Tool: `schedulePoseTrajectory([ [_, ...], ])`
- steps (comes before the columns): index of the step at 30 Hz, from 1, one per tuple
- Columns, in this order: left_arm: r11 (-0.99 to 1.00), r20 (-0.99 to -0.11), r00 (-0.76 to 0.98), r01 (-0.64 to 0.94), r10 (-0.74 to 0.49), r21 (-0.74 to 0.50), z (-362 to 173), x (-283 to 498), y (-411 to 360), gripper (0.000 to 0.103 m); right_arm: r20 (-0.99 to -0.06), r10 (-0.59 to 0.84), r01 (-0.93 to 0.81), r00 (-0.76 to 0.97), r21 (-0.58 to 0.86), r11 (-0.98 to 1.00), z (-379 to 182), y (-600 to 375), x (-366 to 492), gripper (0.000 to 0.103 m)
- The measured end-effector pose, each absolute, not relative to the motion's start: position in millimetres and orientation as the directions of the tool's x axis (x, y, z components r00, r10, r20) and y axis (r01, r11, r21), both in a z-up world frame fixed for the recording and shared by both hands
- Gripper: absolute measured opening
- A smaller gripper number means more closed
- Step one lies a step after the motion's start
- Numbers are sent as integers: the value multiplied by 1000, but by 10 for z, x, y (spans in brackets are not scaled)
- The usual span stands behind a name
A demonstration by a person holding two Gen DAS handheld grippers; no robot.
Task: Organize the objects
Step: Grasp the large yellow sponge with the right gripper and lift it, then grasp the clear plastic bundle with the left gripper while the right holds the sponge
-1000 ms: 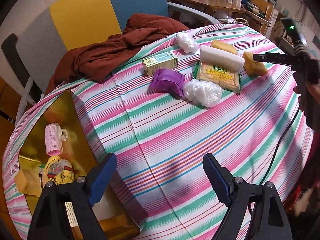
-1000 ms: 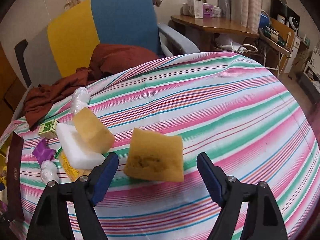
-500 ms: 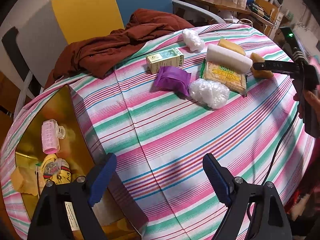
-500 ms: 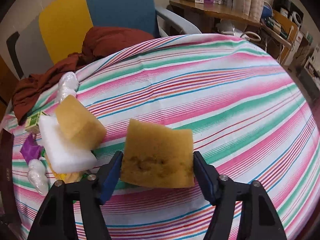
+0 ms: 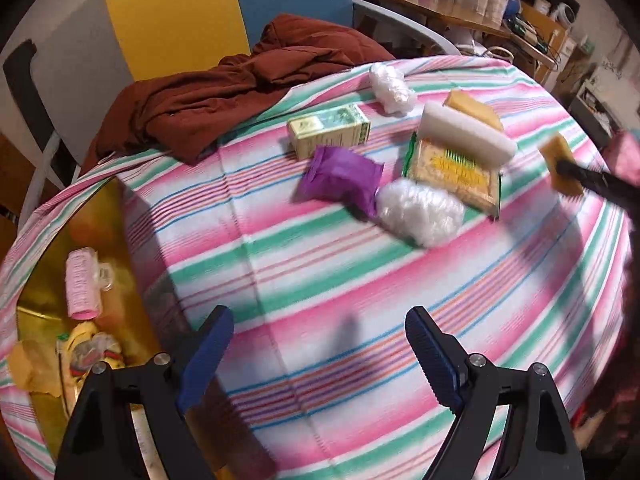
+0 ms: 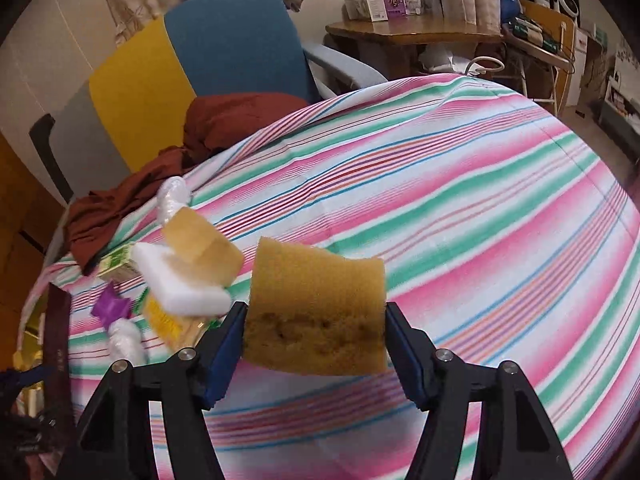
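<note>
My right gripper (image 6: 314,344) is shut on a yellow-brown sponge (image 6: 316,308) and holds it lifted above the striped tablecloth (image 6: 460,216); the sponge also shows at the far right of the left wrist view (image 5: 560,164). My left gripper (image 5: 320,356) is open and empty over the cloth near a gold box (image 5: 48,292). On the table lie a white foam block (image 5: 468,136), another sponge (image 5: 472,110), a yellow snack packet (image 5: 456,172), a purple pouch (image 5: 340,178), a green carton (image 5: 328,130) and two white plastic wads (image 5: 420,212).
The gold box at the left holds a pink hair roller (image 5: 82,284) and small yellow items (image 5: 92,356). A brown cloth (image 5: 248,92) drapes over the table's far edge and a blue and yellow chair (image 5: 224,8). A wooden desk (image 6: 416,36) stands behind.
My right gripper closed on the sponge and lifted it off the cloth. My left gripper drifted slightly, still open.
</note>
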State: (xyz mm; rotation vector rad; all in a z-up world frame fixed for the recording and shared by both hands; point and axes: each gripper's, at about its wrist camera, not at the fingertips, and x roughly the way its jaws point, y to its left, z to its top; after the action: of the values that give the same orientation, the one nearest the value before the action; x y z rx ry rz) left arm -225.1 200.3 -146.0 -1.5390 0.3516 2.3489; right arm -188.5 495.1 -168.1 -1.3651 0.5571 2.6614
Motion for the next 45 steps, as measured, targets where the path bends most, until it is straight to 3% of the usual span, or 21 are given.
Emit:
schedulePoseTrajectory([
  [7, -924, -937, -330, -382, 118, 18, -1504, -2554, 2375, 89, -775, -113, -239, -622, 326, -915, -1640, 4869, -1398, 68],
  [15, -978, -977, -198, -202, 84, -43, -1723, -2956, 2598, 89, -760, -128, -230, -637, 347, -909, -1666, 4759, -1167, 68],
  [27, -978, -967, -158, 29, 199, -205, -1681, -3099, 2636, 90, -749, -189, -202, -635, 396, -896, -1782, 4589, -1064, 68],
  [38, -981, -987, -120, 148, 109, -126, -1901, -3047, 2664, 87, -747, -203, -217, -633, 423, -880, -1871, 4638, -957, 68],
  [41, -981, -988, -123, 154, 96, -115, -1881, -3056, 2668, 78, -741, -205, -219, -639, 431, -875, -1868, 4623, -946, 68],
  [45, -988, -989, -136, 133, 60, -78, -1825, -3040, 2658, 52, -739, -201, -218, -643, 429, -877, -1850, 4595, -919, 68],
])
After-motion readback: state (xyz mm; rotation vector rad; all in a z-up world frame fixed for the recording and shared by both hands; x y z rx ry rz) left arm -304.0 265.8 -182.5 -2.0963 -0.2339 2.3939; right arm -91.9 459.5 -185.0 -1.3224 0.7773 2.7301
